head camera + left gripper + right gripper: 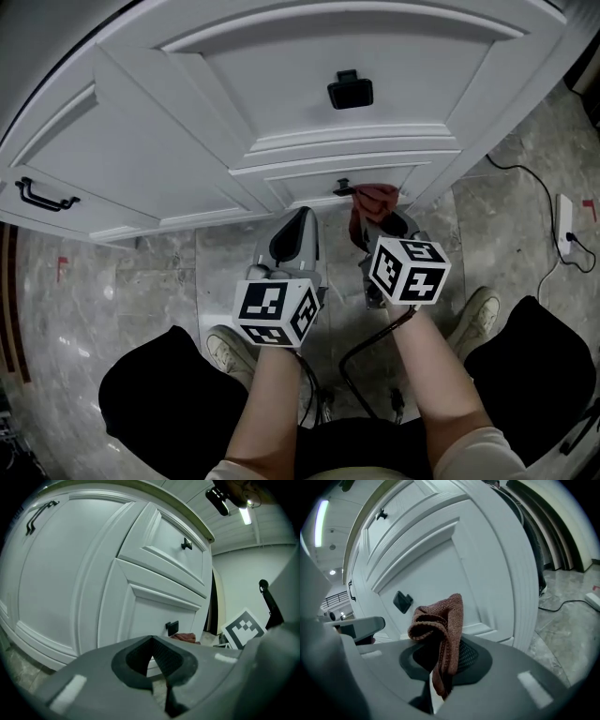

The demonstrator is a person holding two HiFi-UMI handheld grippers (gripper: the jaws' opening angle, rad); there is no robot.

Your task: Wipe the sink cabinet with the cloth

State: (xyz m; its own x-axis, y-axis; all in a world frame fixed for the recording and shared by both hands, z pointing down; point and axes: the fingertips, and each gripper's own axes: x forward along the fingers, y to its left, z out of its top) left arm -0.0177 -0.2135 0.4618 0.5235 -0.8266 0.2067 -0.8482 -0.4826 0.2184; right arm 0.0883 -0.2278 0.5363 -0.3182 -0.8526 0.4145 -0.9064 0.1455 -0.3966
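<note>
The white sink cabinet [281, 103] curves across the head view, with a black knob [350, 91] on its upper panel and another low knob [402, 602] on the door below. A rust-brown cloth [440, 625] is pinched in my right gripper [377, 217], bunched above its jaws close to the lower door; the same cloth [373, 200] shows beside the low knob. My left gripper [292, 234] hangs just left of it, jaws closed together with nothing between them, pointing at the cabinet's base.
A black bar handle [42, 196] sits on the cabinet's left door. A white power strip [565, 225] and black cable [525, 178] lie on the marble floor at right. The person's shoes [223, 347] stand below the grippers.
</note>
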